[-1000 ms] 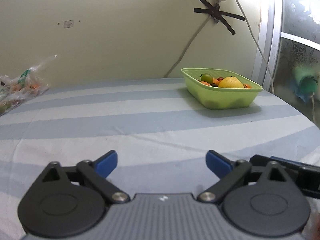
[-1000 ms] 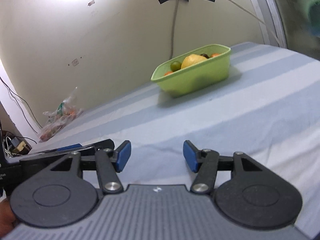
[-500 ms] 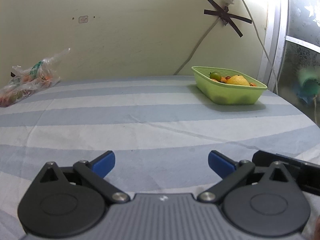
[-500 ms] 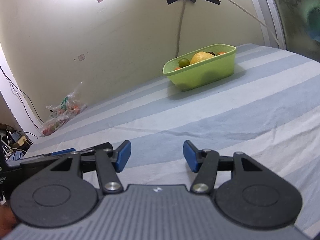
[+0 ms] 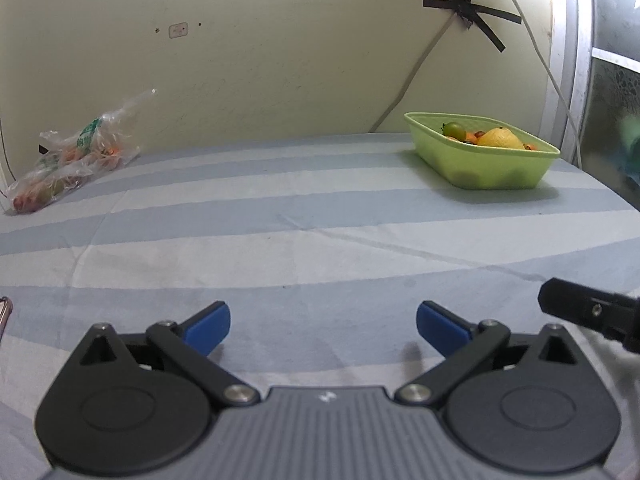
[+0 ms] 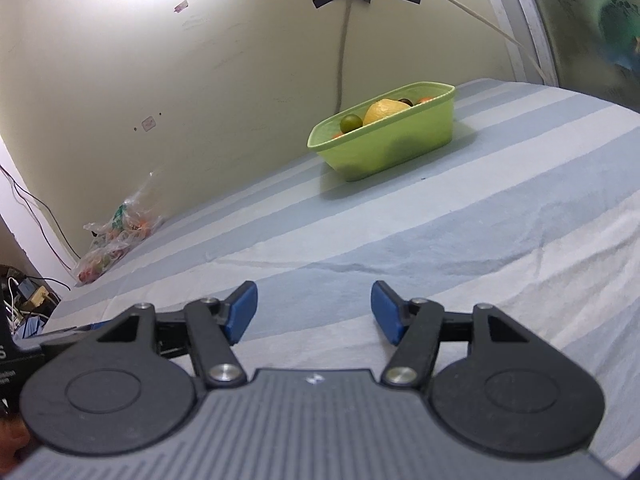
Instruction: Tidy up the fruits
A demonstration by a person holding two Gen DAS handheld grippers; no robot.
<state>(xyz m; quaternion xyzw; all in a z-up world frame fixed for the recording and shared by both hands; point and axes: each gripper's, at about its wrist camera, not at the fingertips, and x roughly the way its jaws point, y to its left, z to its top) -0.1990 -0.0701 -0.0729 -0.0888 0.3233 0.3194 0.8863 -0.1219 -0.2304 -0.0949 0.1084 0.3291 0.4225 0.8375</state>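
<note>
A lime green tub (image 5: pixel 498 170) (image 6: pixel 394 150) sits far back on the striped cloth, to the right of my left gripper. It holds a yellow lemon (image 5: pixel 500 139) (image 6: pixel 385 110), a green lime (image 5: pixel 454 129) (image 6: pixel 351 123) and small orange fruits. A clear plastic bag of fruit (image 5: pixel 70 160) (image 6: pixel 114 240) lies against the wall at the far left. My left gripper (image 5: pixel 323 326) hovers low over the cloth, open and empty. My right gripper (image 6: pixel 314 312) is empty too, its jaws opening. Both are well short of the tub.
The striped blue and white cloth (image 5: pixel 280 248) covers the table. A taped cable (image 5: pixel 416 72) runs down the wall behind the tub. The other gripper's black finger (image 5: pixel 588 310) pokes in at the right. Cables and clutter (image 6: pixel 28 296) lie beyond the table's left edge.
The left wrist view has swung left and back, so the tub looks farther right and the bag shows more. The right gripper's jaws have spread a little wider.
</note>
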